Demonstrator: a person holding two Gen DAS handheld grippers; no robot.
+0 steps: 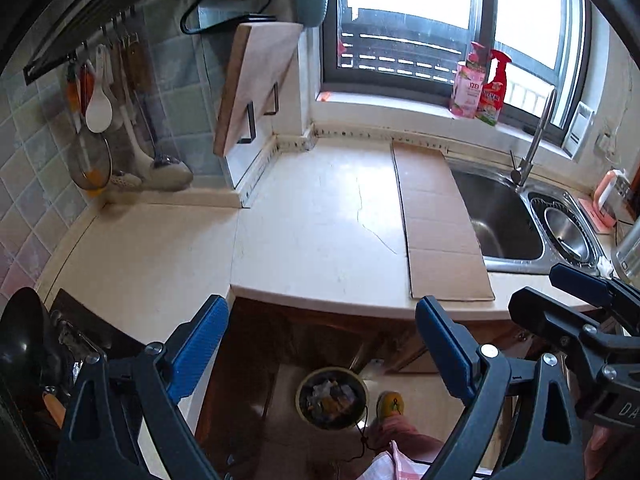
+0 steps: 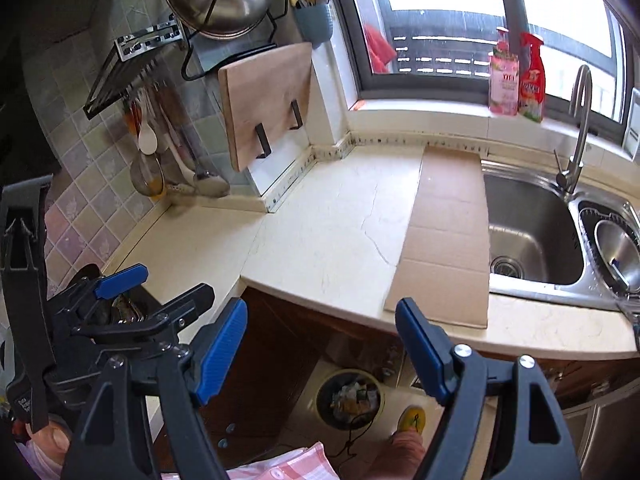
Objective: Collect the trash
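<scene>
Tongs in both hands stand wide, with nothing between their blue pads: the left tongs (image 1: 320,354) and the right tongs (image 2: 320,354) hang side by side above the front edge of the counter (image 1: 320,216), pointing steeply down toward the floor. Seen from the left wrist, the right tongs show at the right edge; seen from the right wrist, the left tongs show at the left edge. Down between the pads, on the floor in front of the brown cabinet, stands a round bin (image 1: 332,402) with scraps of trash (image 2: 352,398) inside it, and a foot in a yellow slipper (image 1: 390,404) sits just beside it. On the counter lies a flat sheet of cardboard (image 1: 440,224), its right edge touching the steel sink (image 1: 496,216). A wooden cutting board (image 1: 260,80) leans in a rack by the wall, ladles and spoons hang from a rail to its left, and two spray bottles (image 1: 480,88) stand on the windowsill.
</scene>
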